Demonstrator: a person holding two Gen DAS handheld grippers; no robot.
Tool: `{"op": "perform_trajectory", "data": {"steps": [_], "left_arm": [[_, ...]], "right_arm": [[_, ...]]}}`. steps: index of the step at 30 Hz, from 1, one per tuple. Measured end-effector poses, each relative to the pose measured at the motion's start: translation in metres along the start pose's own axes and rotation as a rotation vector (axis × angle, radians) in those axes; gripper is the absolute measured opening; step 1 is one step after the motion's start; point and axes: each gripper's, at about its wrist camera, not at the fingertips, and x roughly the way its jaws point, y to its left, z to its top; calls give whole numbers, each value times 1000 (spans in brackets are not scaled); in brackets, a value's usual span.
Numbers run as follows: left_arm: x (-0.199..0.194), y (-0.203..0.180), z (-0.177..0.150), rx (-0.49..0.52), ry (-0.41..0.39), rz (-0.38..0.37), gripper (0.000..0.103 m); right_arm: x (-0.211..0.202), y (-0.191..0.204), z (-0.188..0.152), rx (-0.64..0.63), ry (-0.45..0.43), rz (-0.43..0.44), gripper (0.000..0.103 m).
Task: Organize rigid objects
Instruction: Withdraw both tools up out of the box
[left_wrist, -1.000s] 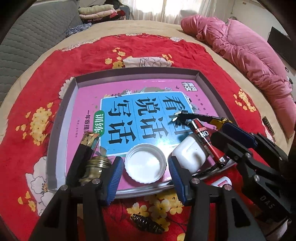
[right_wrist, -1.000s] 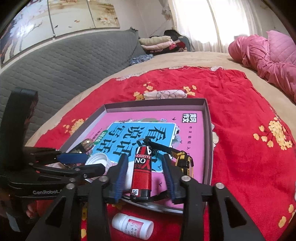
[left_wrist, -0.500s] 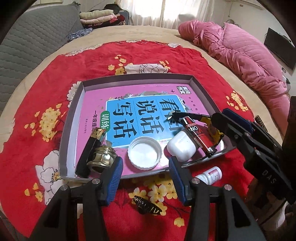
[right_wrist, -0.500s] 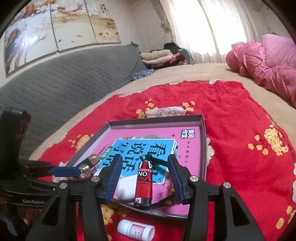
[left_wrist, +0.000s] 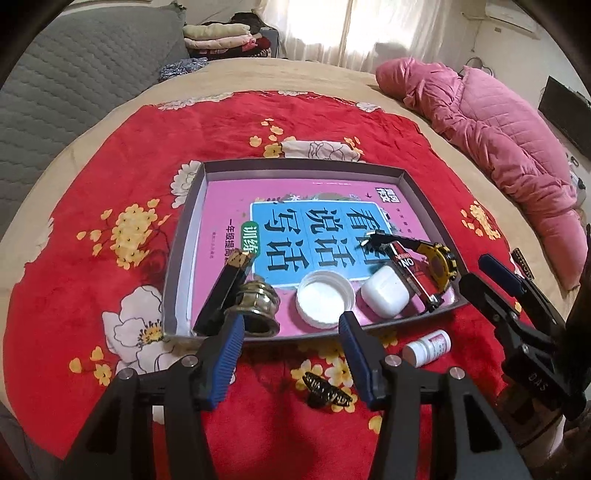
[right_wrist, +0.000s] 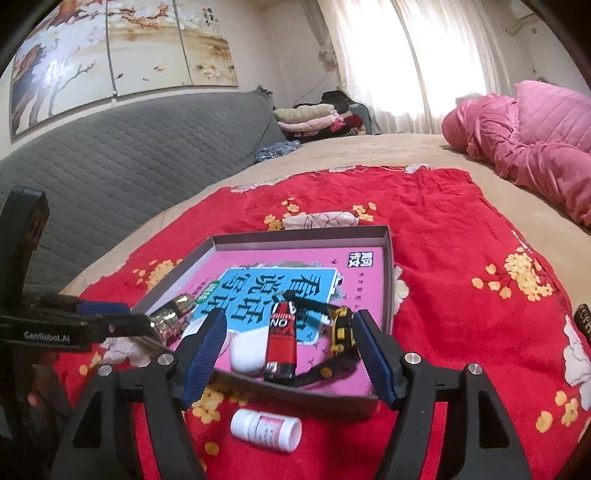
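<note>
Fingers (right_wrist: 376, 354) of both grippers spread, empty; red lighter (right_wrist: 282, 338) in tray (right_wrist: 388, 258) between right pair.

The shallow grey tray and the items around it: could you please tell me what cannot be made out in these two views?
- Black-and-gold hair clip: absent from the right wrist view.
- White round cap: right wrist view, hidden behind the right gripper finger.
- White pill bottle: label print too small to read in both views.

It was a home bedroom: ahead of the tongs lay a bed (right_wrist: 388, 155) under a red floral blanket (left_wrist: 110, 177), with folded clothes (left_wrist: 221, 37), a pink quilt (left_wrist: 498, 140) and a curtained window (right_wrist: 406, 55) beyond.
</note>
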Motion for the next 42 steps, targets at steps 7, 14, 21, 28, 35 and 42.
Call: {"op": "perform_trajectory", "data": {"steps": [7,14,21,28,35,42], "left_arm": [[-11,-4,-8,13,-13,-20,53],[-17,-9,-18,40,-16,-38,53],[-21,-7,-25,44,-7,-48,53],[-19,-5,-37,45,11,-53,53],[-18,-8,-45,63,23,-60,53],[-12,-10,-54,60,54,-70,53]], "right_arm": [[-12,14,-7,-27,7,9,74],[-18,31,-14,-71,33,-13,74],[-23,30,-21,-41,63,-52,75],[-26,29,-25,-26,89,-85,75],[-23,30,-31,-27,130,-90,75],[-17,36,-36,-48,164,-91,75]]}}
